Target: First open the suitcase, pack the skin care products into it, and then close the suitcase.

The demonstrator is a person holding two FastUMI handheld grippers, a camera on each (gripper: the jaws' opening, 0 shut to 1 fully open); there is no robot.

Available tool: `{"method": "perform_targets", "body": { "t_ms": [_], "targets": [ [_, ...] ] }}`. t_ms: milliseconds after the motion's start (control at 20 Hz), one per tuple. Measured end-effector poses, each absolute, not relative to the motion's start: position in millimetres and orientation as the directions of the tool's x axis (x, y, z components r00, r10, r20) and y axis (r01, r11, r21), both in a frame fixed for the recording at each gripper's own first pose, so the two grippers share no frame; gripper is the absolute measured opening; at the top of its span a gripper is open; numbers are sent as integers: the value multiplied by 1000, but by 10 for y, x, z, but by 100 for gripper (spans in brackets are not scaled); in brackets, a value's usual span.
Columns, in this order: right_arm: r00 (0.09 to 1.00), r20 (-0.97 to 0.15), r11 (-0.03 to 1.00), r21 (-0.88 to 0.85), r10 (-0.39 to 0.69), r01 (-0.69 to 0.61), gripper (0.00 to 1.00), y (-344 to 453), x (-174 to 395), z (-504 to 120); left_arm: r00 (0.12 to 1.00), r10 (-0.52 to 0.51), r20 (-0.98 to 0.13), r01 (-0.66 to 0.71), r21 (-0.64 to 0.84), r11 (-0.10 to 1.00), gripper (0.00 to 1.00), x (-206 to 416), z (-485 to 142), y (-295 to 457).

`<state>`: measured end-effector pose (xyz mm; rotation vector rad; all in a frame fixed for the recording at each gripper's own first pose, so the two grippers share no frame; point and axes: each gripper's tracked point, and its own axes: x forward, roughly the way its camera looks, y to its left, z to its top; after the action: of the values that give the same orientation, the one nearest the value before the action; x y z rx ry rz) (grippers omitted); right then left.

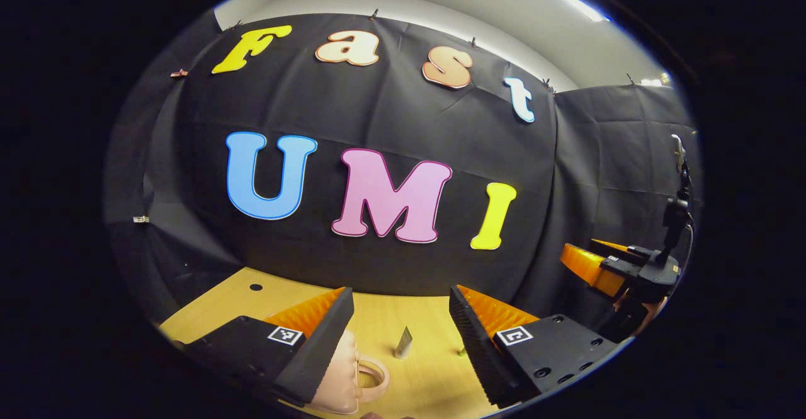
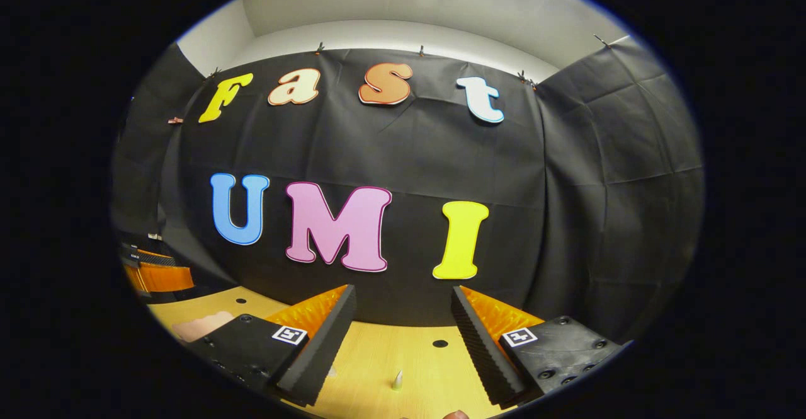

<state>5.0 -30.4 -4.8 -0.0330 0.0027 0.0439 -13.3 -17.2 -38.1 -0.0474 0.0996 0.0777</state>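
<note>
Pale wooden worktop [image 1: 378,318] runs along the booth's black cloth wall. Left gripper view: left claw [image 1: 401,343] spread wide, holding nothing, raised above the worktop, presumably poised before reaching. At 7 o'clock beneath its left finger, a pale pink hard-shell suitcase with loop handle [image 1: 352,375], lid state unclear. At 6 o'clock, a small silvery upright tube [image 1: 403,342], likely skin care. Right claw [image 2: 403,343] likewise wide, empty. No readable product labels.

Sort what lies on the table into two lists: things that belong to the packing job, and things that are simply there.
Job:
- pink suitcase, shut, handle showing
- small upright tube, probably skin care
- left gripper, open
- right gripper, open

Simply there:
- wooden table
- holes in the tabletop
</note>
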Motion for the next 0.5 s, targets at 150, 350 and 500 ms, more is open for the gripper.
{"method": "perform_targets", "body": {
  "t_ms": [150, 350, 500],
  "targets": [
    [999, 9, 998, -36, 46, -45, 97, -333, 33, -33, 975, 15, -224, -32, -74, 997, 96, -39, -803, -290],
    [999, -22, 999, -19, 37, -37, 96, -496, -55, -212, 889, -7, -458, -55, -121, 991, 96, 171, -1543, -235],
    [998, -56, 999, -16, 30, -31, 96, -654, -148, -381, 786, -35, -617, -74, -152, 986, 96, 273, -2124, -269]
  ]
}}
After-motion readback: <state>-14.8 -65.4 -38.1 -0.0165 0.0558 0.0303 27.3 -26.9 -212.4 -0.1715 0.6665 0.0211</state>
